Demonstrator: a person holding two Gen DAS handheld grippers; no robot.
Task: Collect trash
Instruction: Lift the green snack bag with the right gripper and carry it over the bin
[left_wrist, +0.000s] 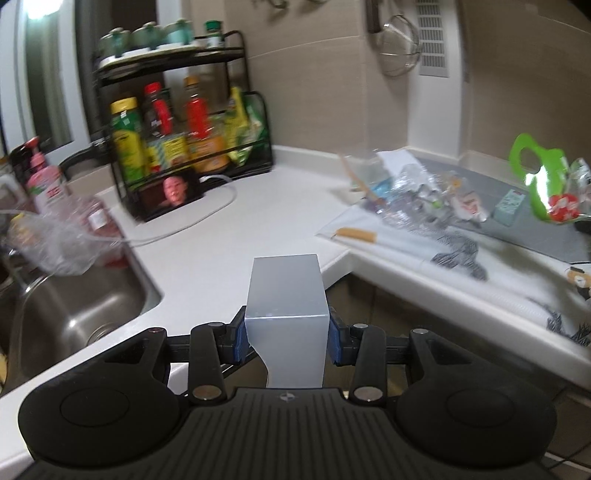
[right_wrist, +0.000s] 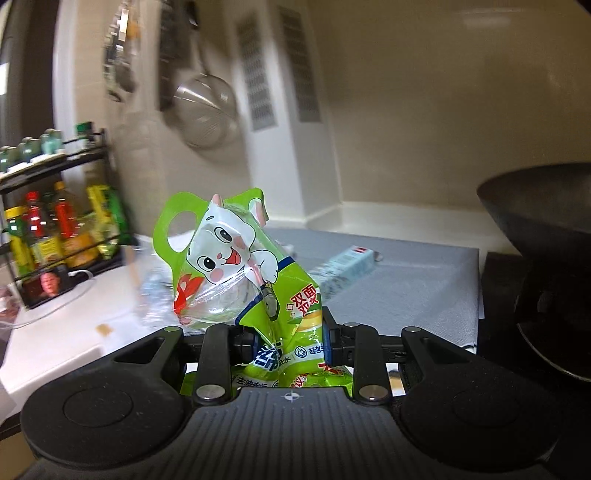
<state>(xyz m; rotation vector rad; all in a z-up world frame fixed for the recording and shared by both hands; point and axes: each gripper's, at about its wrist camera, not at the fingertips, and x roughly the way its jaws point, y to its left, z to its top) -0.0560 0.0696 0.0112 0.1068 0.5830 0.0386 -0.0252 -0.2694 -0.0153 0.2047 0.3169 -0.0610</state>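
A plain grey box (left_wrist: 286, 314) stands upright at lower centre of the left wrist view, its flat sides pinched between blue pads, its top tilting away. In the right wrist view a crumpled green plastic bag (right_wrist: 258, 269), printed with a white cartoon animal and with an oval handle hole at its upper left, rises from the centre of the frame. At the right of the left wrist view a heap of clear crumpled wrappers (left_wrist: 410, 192) lies on the worktop (left_wrist: 236, 236), with a small pale-blue carton (left_wrist: 509, 206) just beyond.
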